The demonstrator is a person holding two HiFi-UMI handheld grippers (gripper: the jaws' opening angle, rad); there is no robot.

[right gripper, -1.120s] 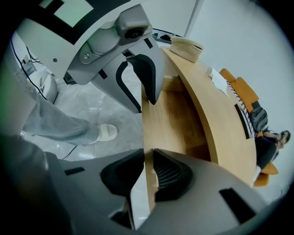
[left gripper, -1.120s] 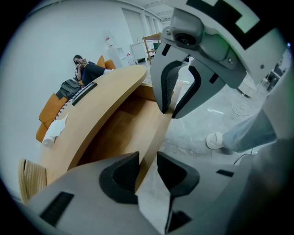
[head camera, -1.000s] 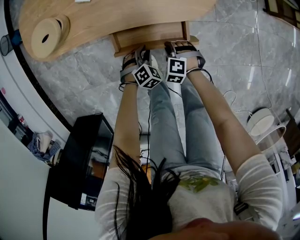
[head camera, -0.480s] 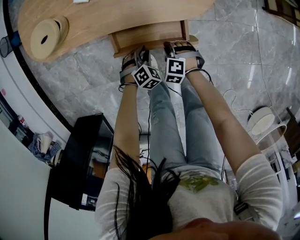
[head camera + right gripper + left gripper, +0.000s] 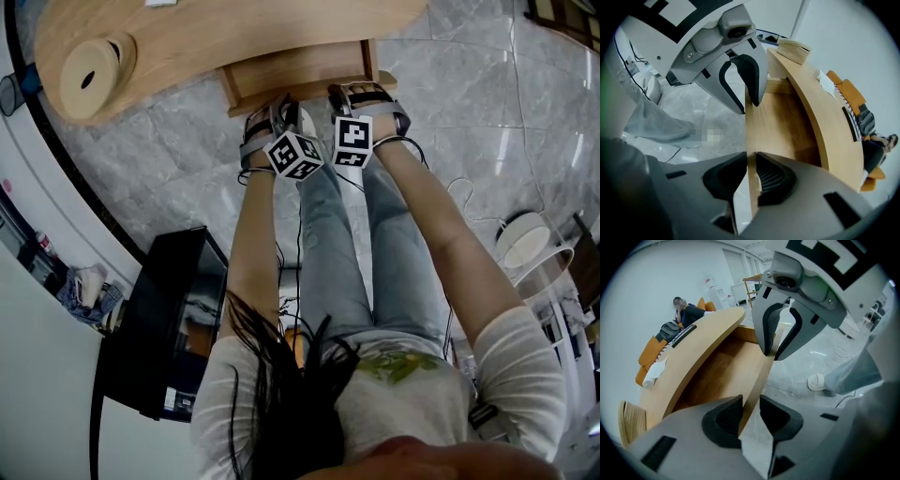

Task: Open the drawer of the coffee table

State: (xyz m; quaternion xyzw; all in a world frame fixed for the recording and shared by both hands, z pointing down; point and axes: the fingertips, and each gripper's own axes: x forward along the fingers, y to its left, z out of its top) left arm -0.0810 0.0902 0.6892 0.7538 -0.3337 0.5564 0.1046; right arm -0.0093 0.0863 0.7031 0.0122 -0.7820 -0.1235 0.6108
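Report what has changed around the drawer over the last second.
Nothing visibly changed. The left gripper and the right gripper stay shut on the front panel of the drawer. The drawer sticks out of the coffee table as far as before.

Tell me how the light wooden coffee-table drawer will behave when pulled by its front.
The light wooden drawer looks rigid; its thin front probably won't flex. The left gripper and right gripper clamp that front side by side, so it should slide straight. Inside looks bare: likely light.
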